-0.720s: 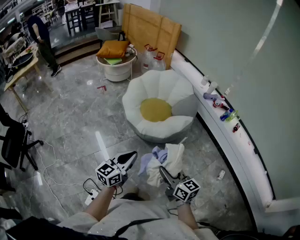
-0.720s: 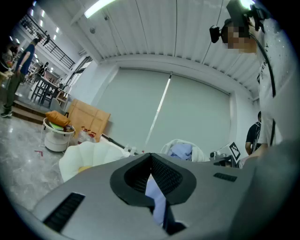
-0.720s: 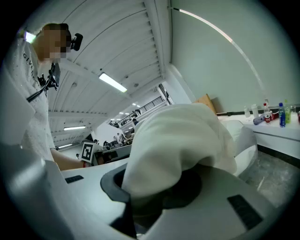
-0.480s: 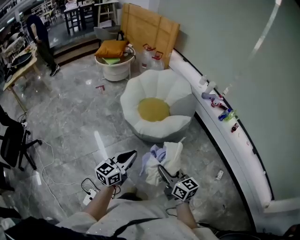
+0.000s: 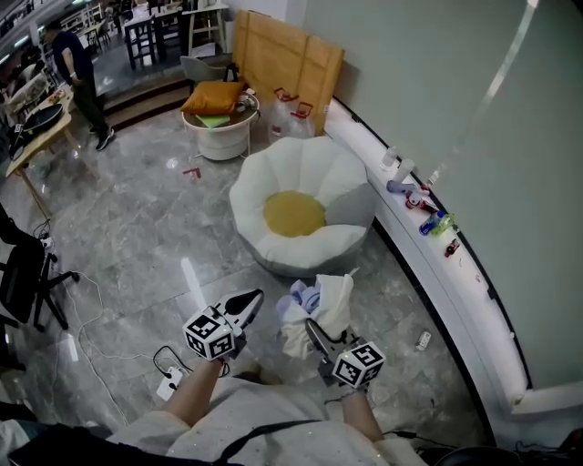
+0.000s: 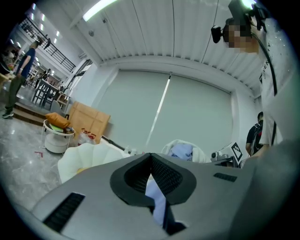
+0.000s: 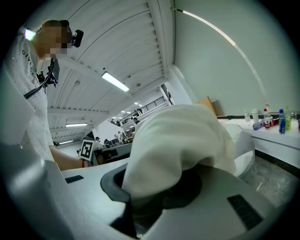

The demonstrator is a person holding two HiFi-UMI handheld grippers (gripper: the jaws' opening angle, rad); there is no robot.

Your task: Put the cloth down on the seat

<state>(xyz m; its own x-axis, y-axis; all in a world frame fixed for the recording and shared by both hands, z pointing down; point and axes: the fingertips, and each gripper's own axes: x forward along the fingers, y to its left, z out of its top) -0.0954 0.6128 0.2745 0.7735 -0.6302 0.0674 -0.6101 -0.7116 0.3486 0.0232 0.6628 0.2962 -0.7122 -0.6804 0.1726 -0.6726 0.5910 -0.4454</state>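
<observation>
Left hand-held gripper (image 5: 248, 303): jaws closed on a thin blue corner of the cloth (image 5: 321, 305). Right hand-held gripper (image 5: 314, 332): clamped on the white bunch. The cloth hangs short of the seat (image 5: 319, 173), which lies straight ahead, about equally near both.

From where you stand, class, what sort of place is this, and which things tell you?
Probably an open lounge or shared workspace: a polished stone floor, a white flower-shaped seat with a yellow centre, and tables and chairs at the far end.

left gripper (image 5: 256, 297) jaws together | right gripper (image 5: 311, 327) clamped (both forearms reach forward, side by side)
</observation>
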